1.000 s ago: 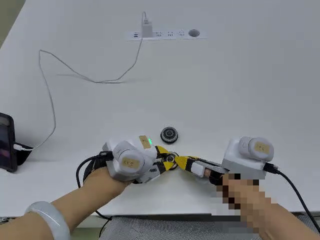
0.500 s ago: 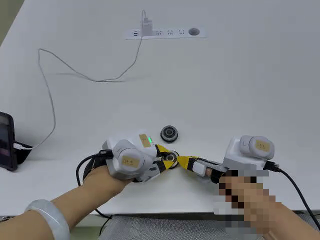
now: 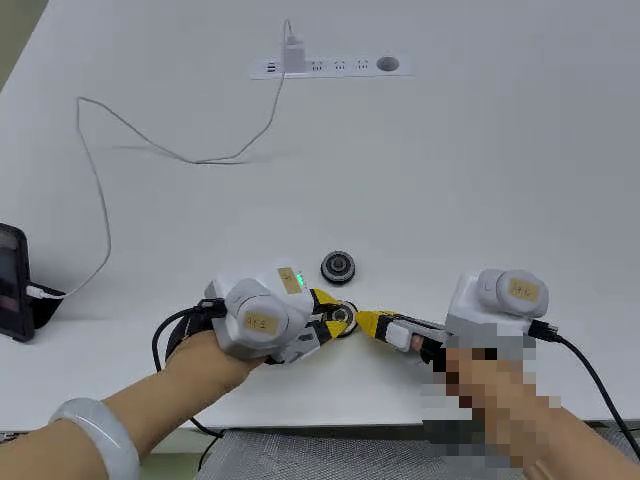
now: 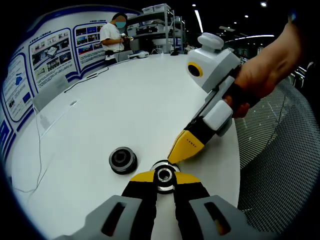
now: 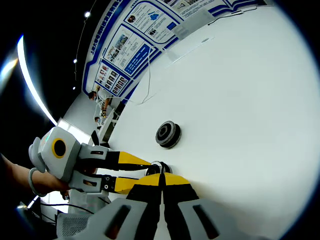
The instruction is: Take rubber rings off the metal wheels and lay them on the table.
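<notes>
**Wheel clamped near the 6 o'clock edge**

White counter [image 3: 480, 180], with a power strip [image 3: 330, 68] at 12 o'clock and a cable [image 3: 95, 180] trailing from it toward a phone [image 3: 12, 285] at 9. Left tongs [image 3: 335, 318] closed on a metal wheel [image 4: 165, 175] near 6 o'clock. Right tongs [image 3: 362, 321] pressed shut, tips touching that wheel from 3 o'clock. Second wheel [image 3: 339, 267] lying free just beyond, at 12 of the first. Yellow stickers [image 3: 260, 322] on both tongs bodies, writing unreadable.

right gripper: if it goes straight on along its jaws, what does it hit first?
The metal wheel clamped in the left gripper, which sits right off the shut tips of the right gripper. The loose wheel lies farther along, slightly off line; depth is unclear.
</notes>
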